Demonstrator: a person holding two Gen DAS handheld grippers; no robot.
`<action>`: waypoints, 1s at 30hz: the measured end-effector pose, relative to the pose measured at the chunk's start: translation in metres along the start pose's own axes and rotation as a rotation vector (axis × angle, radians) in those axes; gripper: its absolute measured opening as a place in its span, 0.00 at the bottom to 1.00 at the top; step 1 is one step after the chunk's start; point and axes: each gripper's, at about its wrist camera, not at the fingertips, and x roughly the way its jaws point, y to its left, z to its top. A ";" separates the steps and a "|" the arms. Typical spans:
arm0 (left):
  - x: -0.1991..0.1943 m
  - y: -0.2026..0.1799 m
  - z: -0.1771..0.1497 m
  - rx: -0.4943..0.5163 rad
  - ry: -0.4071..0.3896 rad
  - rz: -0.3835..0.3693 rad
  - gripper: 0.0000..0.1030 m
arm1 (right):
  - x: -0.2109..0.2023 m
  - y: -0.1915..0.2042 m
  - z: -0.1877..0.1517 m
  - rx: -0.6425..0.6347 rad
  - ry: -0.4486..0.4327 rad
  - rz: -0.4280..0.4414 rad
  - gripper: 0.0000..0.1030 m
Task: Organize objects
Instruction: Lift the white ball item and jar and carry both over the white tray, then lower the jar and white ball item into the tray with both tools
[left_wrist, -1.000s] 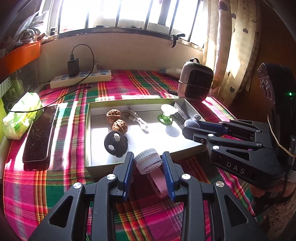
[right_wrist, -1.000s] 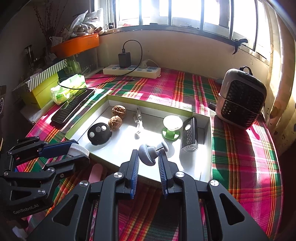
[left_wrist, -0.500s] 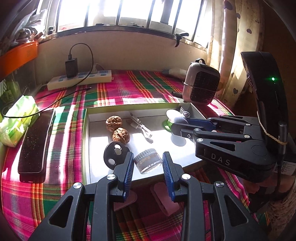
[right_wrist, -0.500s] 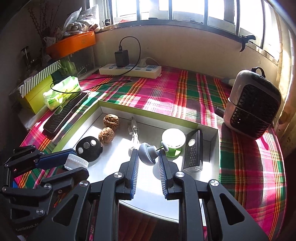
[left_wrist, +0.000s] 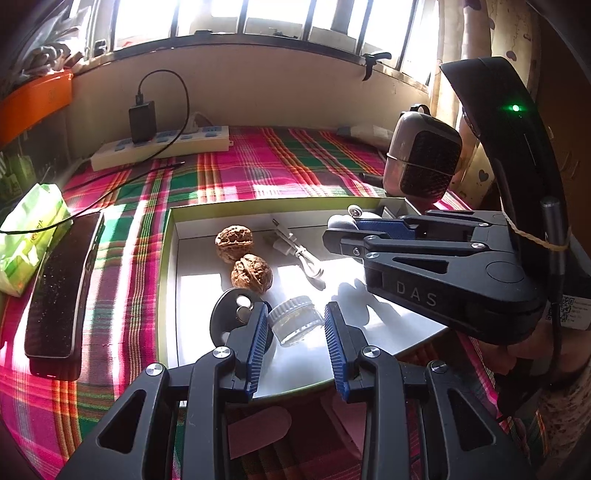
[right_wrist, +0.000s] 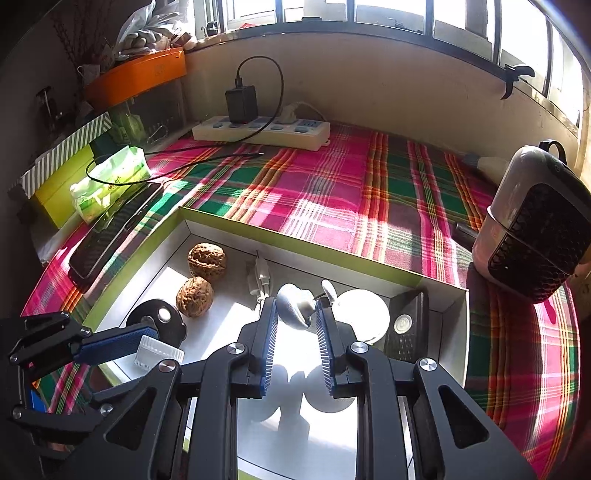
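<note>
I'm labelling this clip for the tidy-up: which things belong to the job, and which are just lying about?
Job:
- small clear jar in left gripper
- grey gadget in right gripper
- tray
- walnuts

Lying about:
- power strip
- heater
- tissue pack

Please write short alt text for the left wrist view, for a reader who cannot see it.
The left gripper holds a small clear jar over a shallow open box on a plaid cloth. The box holds two walnuts; the right gripper carries a small grey object above it.
</note>
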 end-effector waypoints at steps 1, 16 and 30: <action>0.002 0.001 0.000 -0.002 0.005 0.001 0.29 | 0.002 0.000 0.002 -0.006 0.004 0.000 0.21; 0.016 0.003 0.006 0.023 0.021 0.021 0.29 | 0.027 0.002 0.017 -0.029 0.051 0.013 0.22; 0.019 0.000 0.003 0.043 0.035 0.033 0.29 | 0.032 0.003 0.017 -0.048 0.073 -0.001 0.22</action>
